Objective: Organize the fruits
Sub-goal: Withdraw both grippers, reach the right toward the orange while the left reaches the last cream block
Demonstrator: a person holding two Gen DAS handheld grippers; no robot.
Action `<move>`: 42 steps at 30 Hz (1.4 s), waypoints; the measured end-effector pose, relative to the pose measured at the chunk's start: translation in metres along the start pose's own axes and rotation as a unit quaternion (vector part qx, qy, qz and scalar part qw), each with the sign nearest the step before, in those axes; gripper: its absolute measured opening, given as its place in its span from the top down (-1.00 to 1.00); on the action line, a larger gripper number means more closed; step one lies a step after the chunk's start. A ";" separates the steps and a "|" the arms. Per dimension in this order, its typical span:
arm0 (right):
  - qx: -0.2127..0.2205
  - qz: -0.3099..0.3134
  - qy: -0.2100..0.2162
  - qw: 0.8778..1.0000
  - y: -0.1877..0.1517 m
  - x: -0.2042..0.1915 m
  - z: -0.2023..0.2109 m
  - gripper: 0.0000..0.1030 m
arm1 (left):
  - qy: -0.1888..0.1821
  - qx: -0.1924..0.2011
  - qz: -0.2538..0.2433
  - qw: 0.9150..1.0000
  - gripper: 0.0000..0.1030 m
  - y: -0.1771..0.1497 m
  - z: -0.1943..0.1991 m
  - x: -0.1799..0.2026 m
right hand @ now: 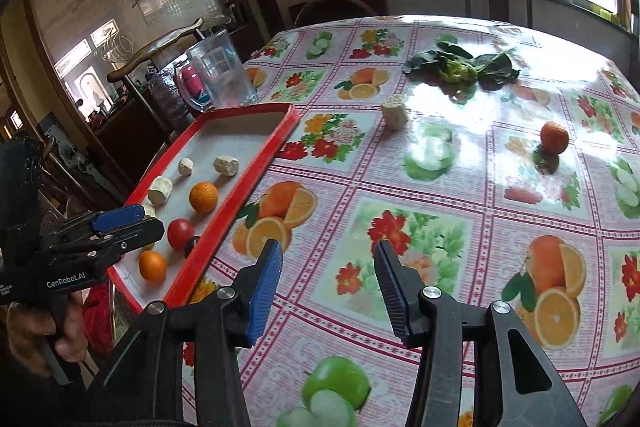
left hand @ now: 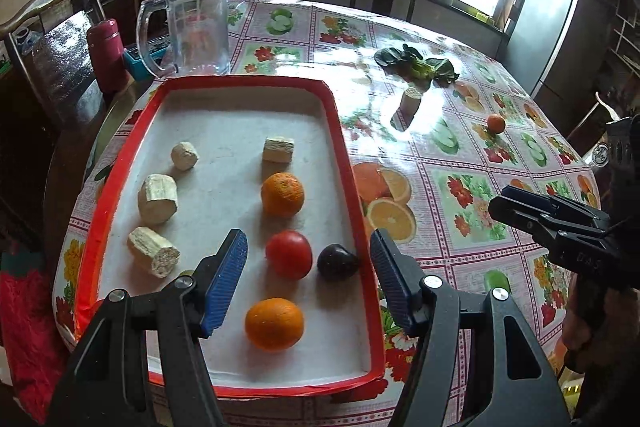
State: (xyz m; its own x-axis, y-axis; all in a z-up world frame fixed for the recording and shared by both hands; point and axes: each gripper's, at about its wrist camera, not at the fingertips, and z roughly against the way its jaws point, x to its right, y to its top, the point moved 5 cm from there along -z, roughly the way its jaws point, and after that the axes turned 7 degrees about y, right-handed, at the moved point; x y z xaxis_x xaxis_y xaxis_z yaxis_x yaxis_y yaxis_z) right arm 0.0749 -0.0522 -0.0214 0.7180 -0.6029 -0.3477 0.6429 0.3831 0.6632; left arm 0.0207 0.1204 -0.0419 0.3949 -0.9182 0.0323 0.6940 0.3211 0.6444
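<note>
Claws, left (left hand: 308, 259) and right (right hand: 328, 269), both gaped empty; two oranges (left hand: 282, 194), a tomato (left hand: 289, 254) and a plum (left hand: 338, 262) lay in the tray (left hand: 352, 187), one orange (right hand: 554, 137) on the worktop (right hand: 440, 227).

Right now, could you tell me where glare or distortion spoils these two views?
Left wrist view: window glare washes out the tablecloth around the pale stub, and the red tray bows from the fisheye. Right wrist view: the same sheen sits between the leafy greens and the small orange, and the edges curve.
</note>
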 end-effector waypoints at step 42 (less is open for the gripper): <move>0.018 -0.080 -0.111 0.990 0.039 0.175 -0.004 0.00 | -0.067 -0.042 -0.040 0.996 -0.22 0.071 -0.096 0.126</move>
State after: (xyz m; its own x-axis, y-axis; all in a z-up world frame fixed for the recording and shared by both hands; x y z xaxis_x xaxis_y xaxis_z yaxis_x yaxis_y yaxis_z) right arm 0.2267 -0.1397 -0.0593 0.5283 -0.7945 -0.2993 0.7310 0.2464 0.6363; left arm 0.1777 0.0504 -0.0655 0.2570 -0.9623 0.0887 0.7699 0.2594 0.5830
